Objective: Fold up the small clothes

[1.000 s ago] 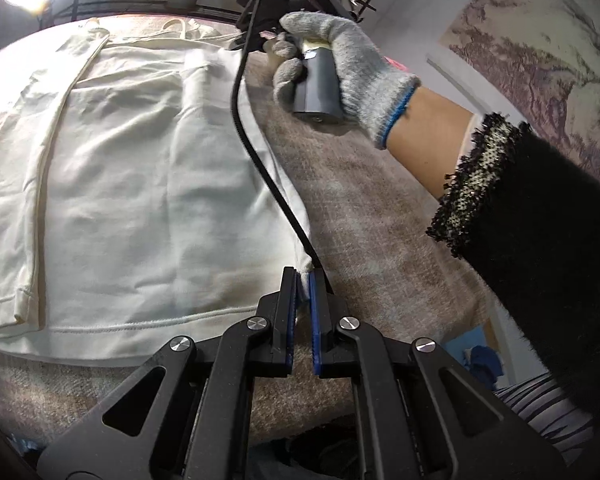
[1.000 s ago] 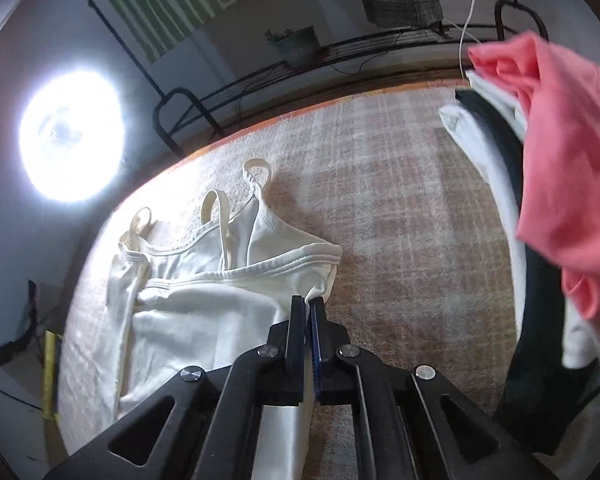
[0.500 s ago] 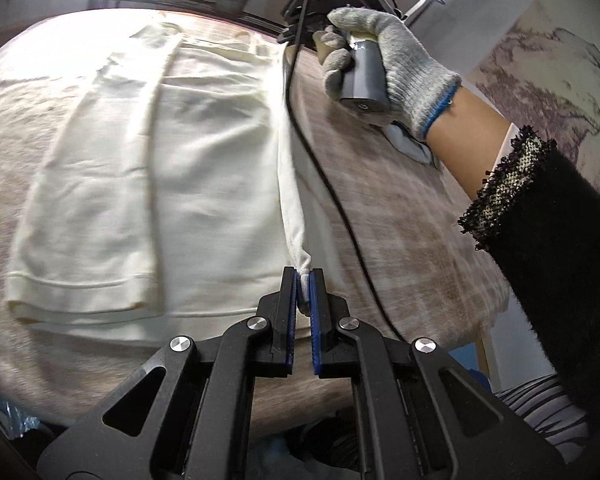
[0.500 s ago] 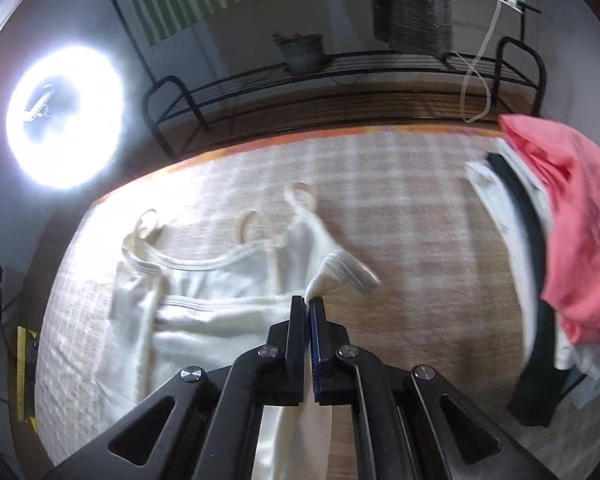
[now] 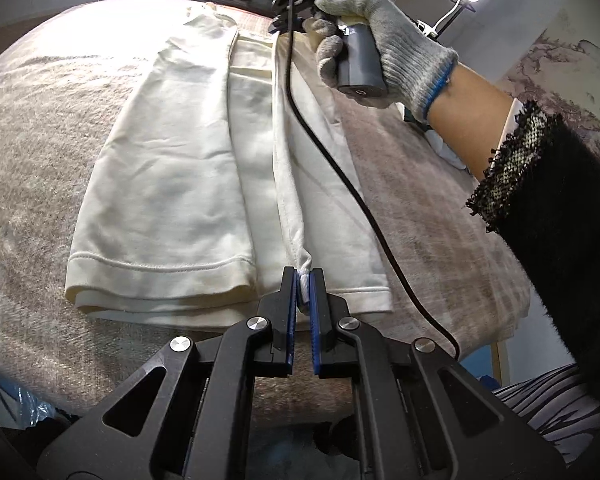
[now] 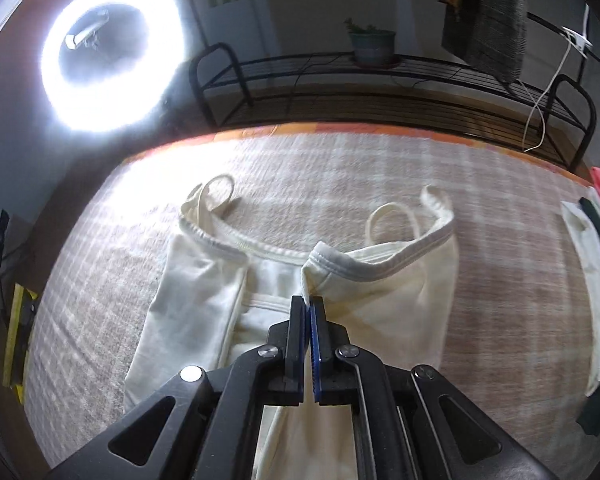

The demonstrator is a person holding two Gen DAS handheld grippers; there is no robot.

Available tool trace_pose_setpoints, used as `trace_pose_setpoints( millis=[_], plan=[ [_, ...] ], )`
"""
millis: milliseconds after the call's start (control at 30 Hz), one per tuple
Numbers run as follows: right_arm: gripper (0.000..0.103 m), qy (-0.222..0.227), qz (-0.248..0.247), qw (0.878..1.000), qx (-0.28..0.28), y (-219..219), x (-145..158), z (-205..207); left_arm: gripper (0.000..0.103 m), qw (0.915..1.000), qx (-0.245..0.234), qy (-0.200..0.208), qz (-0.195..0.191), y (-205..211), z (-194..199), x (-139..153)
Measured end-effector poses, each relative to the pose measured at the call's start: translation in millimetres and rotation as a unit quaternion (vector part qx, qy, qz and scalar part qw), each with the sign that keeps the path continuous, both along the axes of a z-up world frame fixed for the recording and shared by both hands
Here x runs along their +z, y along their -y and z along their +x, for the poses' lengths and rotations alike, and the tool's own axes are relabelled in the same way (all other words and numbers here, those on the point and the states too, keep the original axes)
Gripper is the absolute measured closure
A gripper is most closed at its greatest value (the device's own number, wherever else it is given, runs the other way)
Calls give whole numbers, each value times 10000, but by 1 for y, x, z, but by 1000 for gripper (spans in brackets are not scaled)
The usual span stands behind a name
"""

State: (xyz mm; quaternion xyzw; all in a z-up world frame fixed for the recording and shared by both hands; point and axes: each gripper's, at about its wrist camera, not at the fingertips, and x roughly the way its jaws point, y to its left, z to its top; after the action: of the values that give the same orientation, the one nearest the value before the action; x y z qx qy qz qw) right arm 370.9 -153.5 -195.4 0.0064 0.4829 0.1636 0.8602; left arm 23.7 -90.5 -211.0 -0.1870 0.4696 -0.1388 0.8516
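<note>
A cream strappy top (image 5: 168, 184) lies on the checked beige cloth, its left side folded over the middle. My left gripper (image 5: 303, 280) is shut on the hem corner of its right side, lifted off the cloth. My right gripper (image 6: 309, 308) is shut on the top's upper right edge by the neckline (image 6: 352, 270). The right side is pulled up as a ridge (image 5: 286, 160) between the two grippers. The gloved right hand (image 5: 384, 48) holds the right gripper at the far end in the left wrist view. Two strap loops (image 6: 388, 220) lie beyond the neckline.
A pile of clothes, white, black and pink (image 6: 596, 240), lies at the right edge of the cloth. A black cable (image 5: 340, 168) trails from the right gripper across the top. A black metal rack (image 6: 380, 80) with a plant pot and a ring light (image 6: 108, 52) stand beyond the far edge.
Both grippers have carried the top's right side leftward over the middle, raising it off the cloth. The clothes pile has slid toward the right edge of the right wrist view.
</note>
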Motion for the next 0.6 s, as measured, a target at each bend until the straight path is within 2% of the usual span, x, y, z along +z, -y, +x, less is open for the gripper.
trace_pose_setpoints(
  millis=[200,267,300,333,367,467,600],
  plan=[
    [103,-116,-206,9997,99,-13,-18,1,99,10000,-26,-62,11,6,6,-3],
    [98,-195,-172,9996,104,-12,-23,1,99,10000,-44,-53,47,6,4,-5],
    [93,-223,-109,9996,107,-10,-24,1,99,9999,-52,-46,79,7,3,-3],
    [80,-224,-36,9997,97,-8,-23,1,99,9999,-61,-41,103,5,5,-1],
    [72,-207,22,9998,71,-5,-22,1,99,9999,-80,-38,126,5,5,1],
    [72,-94,339,9994,25,10,-8,-6,96,9996,-166,-51,218,2,8,7],
    [72,-31,874,9961,-126,41,17,-24,82,9989,-313,32,350,-4,-4,18]
  ],
)
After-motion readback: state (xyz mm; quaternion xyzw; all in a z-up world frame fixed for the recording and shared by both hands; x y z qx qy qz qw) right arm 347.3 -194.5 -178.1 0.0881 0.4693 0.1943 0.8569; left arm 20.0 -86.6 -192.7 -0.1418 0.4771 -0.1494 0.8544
